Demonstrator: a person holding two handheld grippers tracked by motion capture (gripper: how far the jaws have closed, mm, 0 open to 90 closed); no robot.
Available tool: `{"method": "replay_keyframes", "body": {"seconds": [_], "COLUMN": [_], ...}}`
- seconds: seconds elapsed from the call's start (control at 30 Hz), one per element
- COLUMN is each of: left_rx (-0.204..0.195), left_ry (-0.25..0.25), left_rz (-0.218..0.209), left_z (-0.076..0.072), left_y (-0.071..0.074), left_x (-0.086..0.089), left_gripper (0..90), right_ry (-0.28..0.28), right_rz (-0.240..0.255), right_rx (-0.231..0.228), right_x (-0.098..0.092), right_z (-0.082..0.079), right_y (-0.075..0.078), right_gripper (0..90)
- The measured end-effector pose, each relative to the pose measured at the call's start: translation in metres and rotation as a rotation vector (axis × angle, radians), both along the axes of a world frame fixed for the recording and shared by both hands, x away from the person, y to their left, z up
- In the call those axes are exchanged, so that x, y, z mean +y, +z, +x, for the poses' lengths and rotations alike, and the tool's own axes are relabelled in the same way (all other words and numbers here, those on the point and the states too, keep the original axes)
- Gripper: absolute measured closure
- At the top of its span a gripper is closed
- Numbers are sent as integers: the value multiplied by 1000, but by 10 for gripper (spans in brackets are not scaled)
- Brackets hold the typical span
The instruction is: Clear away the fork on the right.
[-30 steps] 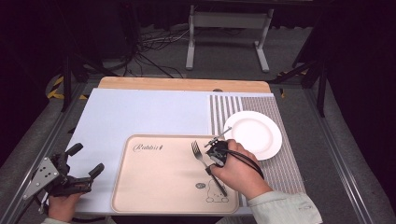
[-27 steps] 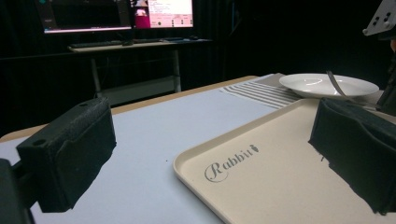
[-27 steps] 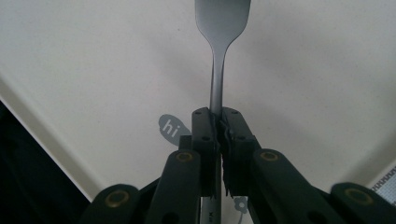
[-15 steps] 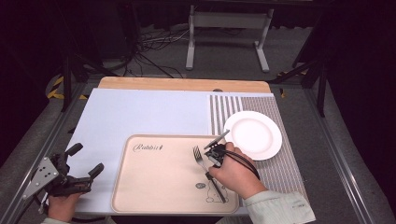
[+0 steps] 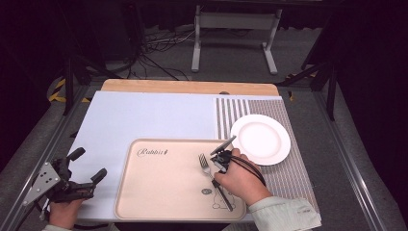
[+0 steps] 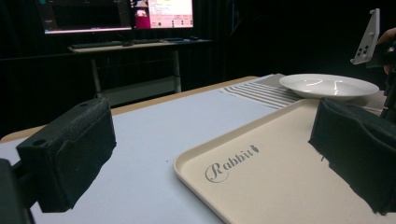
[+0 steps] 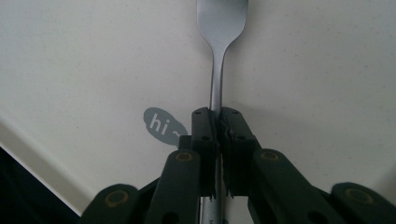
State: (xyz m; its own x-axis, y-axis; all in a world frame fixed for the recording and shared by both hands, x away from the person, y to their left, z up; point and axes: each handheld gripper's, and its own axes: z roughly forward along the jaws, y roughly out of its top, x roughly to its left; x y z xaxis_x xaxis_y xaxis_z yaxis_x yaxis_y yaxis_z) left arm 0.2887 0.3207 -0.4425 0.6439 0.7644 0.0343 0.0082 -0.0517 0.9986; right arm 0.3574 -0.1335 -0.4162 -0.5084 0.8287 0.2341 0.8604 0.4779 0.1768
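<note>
The fork (image 7: pixel 217 88) is squeezed by the right gripper (image 7: pixel 218 122) on the tray (image 5: pixel 159 192), while the left gripper (image 6: pixel 205 163) is held wide apart at the near left.

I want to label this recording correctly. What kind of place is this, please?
Probably a lab or studio set up for recording, not a home: a table between dark curtains, loose cables on the grey floor, and monitors on a desk behind. The plate and tray imitate a dining place.
</note>
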Motion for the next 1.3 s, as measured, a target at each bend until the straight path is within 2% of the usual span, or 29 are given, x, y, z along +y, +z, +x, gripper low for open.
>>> {"method": "replay_keyframes", "body": {"seconds": [0.27,0.4,0.6,0.63,0.67,0.7,0.73,0.83,0.9,0.97,1.07,1.2,1.3], "left_rx": [1,1,2,2,2,2,2,1,2,2,3,1,0], "left_ry": [0,0,0,0,0,1,1,1,1,1,2,1,2], "left_rz": [0,0,-1,-1,-1,-1,-1,-2,-2,-2,-3,-1,-2], "left_z": [0,0,0,0,0,0,0,0,0,0,0,0,0], "left_y": [0,0,0,0,0,0,0,0,0,0,0,0,0], "left_x": [0,0,0,0,0,0,0,-1,-1,-1,-1,0,0], "left_gripper": [9,9,9,9,9,9,9,9,9,9,9,9,9], "right_ry": [-8,-14,15,42,42,49,62,116,188,238,299,357,395], "right_rz": [-23,-5,40,53,53,76,98,153,178,198,217,193,176], "right_rx": [6,-5,-95,-139,-139,-189,-225,-288,-365,-410,-446,-470,-483], "right_x": [-1,-2,-3,-3,-3,-2,-3,-3,-4,-5,-5,-2,0], "right_z": [0,0,-1,-2,-2,-3,-4,-4,-3,-3,-3,-3,-2], "right_y": [-2,-2,9,11,11,12,12,12,11,11,8,-3,-9], "right_gripper": [848,785,646,568,568,495,478,403,382,428,601,815,896]}}
